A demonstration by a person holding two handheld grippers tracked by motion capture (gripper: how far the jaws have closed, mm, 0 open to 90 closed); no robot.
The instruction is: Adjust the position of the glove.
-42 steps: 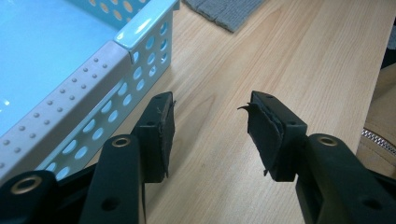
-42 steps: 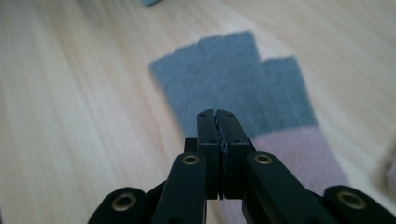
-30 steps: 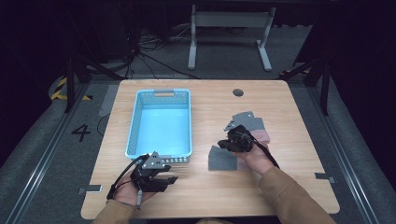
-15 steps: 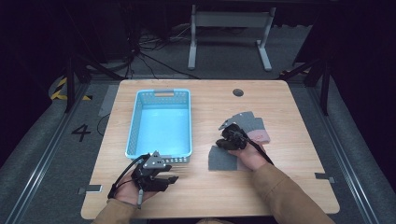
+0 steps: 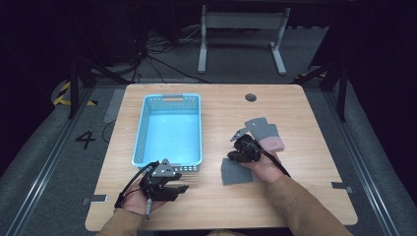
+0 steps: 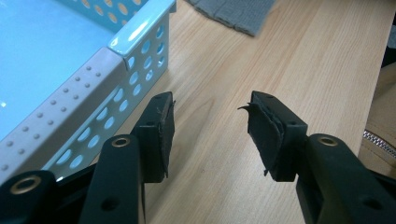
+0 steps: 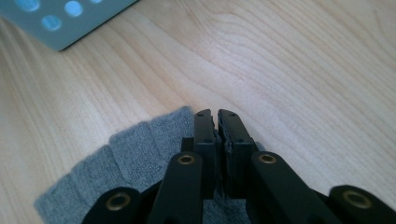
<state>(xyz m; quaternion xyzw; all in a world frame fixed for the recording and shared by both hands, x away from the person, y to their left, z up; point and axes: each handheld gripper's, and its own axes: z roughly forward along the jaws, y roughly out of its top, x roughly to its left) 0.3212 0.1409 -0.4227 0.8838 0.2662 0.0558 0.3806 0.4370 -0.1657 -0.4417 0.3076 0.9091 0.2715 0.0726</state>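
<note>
The left gripper (image 5: 183,187) rests low with its jaws half apart and nothing between them. The right gripper (image 5: 230,156) points down and left, its jaws pressed together.

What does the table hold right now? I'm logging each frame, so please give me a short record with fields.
surface: wooden table
basket: blue basket, left half, nothing in it
cloths: grey cloth near the front; grey sock with a pink toe behind it
left gripper: jaws apart, nothing between them, beside the basket's near corner
right gripper: jaws together, low over the grey cloth's edge; a grip is not discernible
</note>
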